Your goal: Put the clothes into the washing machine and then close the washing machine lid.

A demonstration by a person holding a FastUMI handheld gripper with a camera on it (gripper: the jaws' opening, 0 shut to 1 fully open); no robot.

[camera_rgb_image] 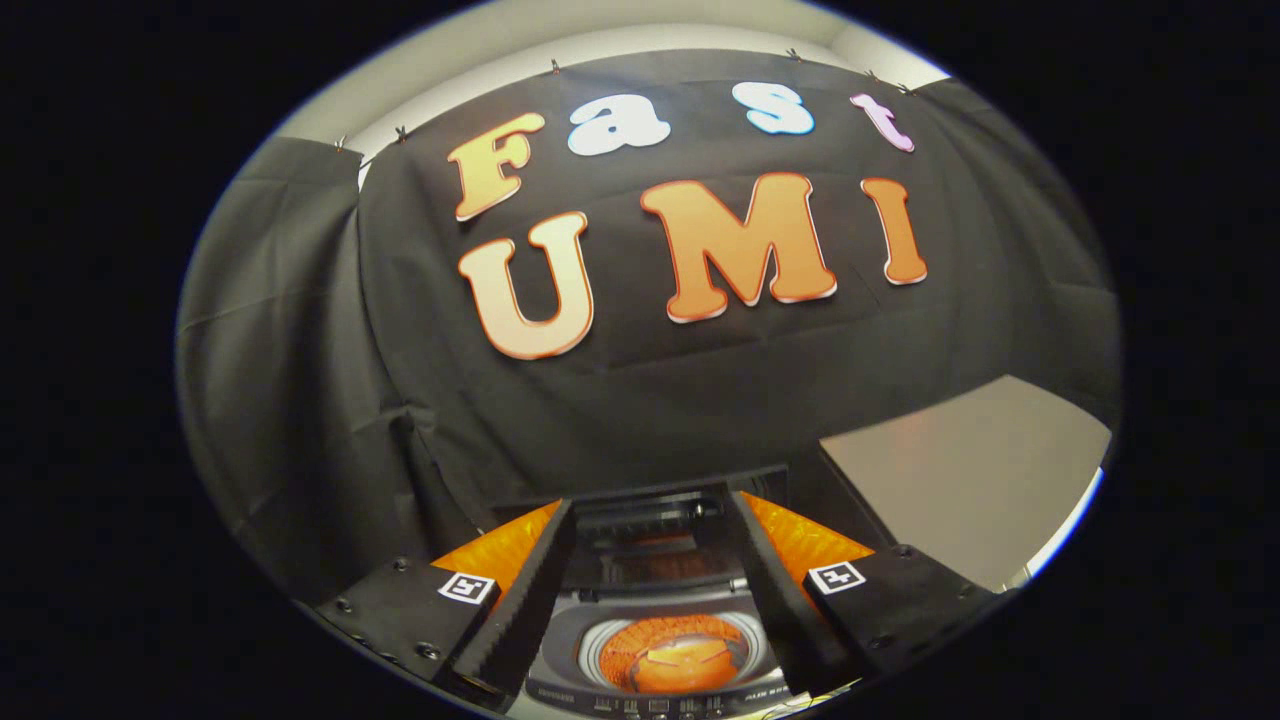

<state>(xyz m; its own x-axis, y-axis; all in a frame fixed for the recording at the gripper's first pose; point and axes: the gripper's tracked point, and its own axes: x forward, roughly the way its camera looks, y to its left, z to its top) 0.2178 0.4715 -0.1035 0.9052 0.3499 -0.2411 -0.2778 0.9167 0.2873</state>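
My gripper (650, 505) is open, its two black ridged fingers (520, 610) spread wide with nothing between them. Below the fingers, seen through the gap, stands a small grey top-loading washing machine (570, 640). Its dark lid (645, 545) is raised at the back. An orange bundle that looks like cloth (685, 668) lies in the round drum. The gripper hangs above the machine's opening without touching it.
A grey table surface (960, 480) stretches off to the right of the machine. The black cloth wall (300, 350) hangs close behind the machine and to the left. The machine's control strip (650, 703) faces me.
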